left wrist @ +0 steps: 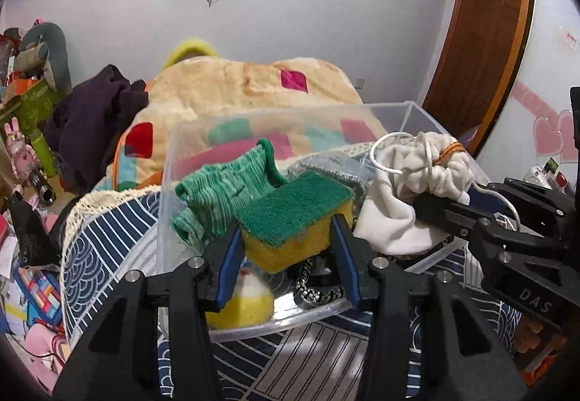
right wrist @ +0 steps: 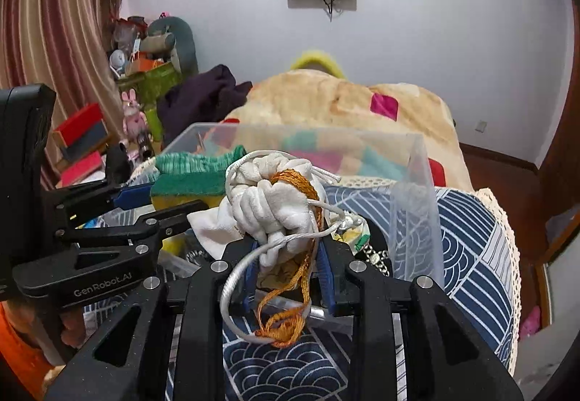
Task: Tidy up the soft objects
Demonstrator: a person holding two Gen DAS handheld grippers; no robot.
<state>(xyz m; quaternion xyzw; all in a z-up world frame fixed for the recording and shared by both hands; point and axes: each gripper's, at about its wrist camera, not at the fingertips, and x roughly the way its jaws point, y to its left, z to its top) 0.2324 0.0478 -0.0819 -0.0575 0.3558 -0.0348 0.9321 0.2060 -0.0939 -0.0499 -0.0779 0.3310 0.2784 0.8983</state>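
My left gripper (left wrist: pixel 286 238) is shut on a yellow sponge with a green scouring top (left wrist: pixel 295 220) and holds it over a clear plastic box (left wrist: pixel 188 143). A green knitted cloth (left wrist: pixel 224 187) hangs at the sponge's far left side. My right gripper (right wrist: pixel 288 252) is shut on a white drawstring pouch (right wrist: pixel 270 198) with orange cord (right wrist: pixel 286 321) and white cord, held above the box's near right side (right wrist: pixel 417 205). The pouch also shows in the left wrist view (left wrist: pixel 417 180). Inside the box lie a yellow-white soft item (left wrist: pixel 246 299) and a black-white cord (left wrist: pixel 315 288).
The box stands on a blue-and-white patterned cloth (left wrist: pixel 105 238) with a lace edge. Behind it are a beige blanket with coloured squares (left wrist: pixel 246 89) and dark purple clothing (left wrist: pixel 94 115). Toys and boxes clutter the left side (left wrist: pixel 25 133). A wooden door (left wrist: pixel 482 38) is at right.
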